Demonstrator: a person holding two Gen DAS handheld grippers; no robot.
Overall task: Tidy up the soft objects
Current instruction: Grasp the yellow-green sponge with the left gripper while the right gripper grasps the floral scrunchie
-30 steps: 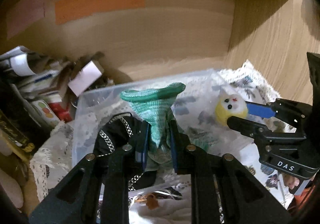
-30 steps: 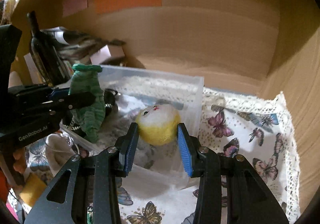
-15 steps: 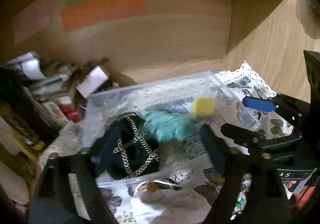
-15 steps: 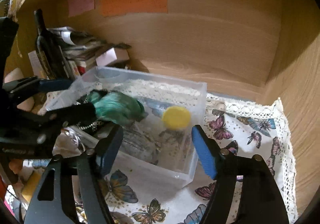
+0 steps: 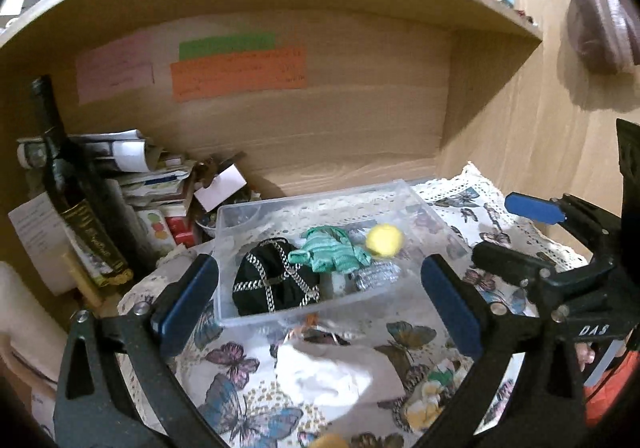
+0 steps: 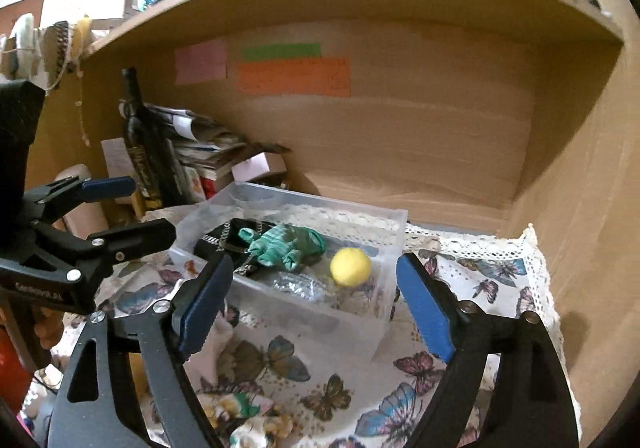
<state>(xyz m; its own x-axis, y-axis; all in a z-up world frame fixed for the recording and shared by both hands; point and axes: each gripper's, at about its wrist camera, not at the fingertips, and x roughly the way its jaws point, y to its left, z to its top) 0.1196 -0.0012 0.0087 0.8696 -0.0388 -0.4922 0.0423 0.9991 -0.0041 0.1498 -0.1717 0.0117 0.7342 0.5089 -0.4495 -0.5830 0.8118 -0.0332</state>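
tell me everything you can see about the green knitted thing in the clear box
The green knitted soft toy is teal-green yarn with darker stripes, crumpled on its side, with stubby limb-like ends and a flared, rolled end toward the left. It lies inside the clear plastic box, partly on the black chain-strapped bag and just left of the yellow fuzzy ball. A silvery glittery item sits in front of it. Neither gripper touches it. From the right wrist view it looks the same.

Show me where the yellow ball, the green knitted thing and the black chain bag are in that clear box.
yellow ball (image 6: 350, 266), right wrist view, middle of its fuzzy round face.
green knitted thing (image 5: 332, 255), left wrist view, middle of the crumpled fabric.
black chain bag (image 5: 267, 284), left wrist view, its dark front between the silver chains.
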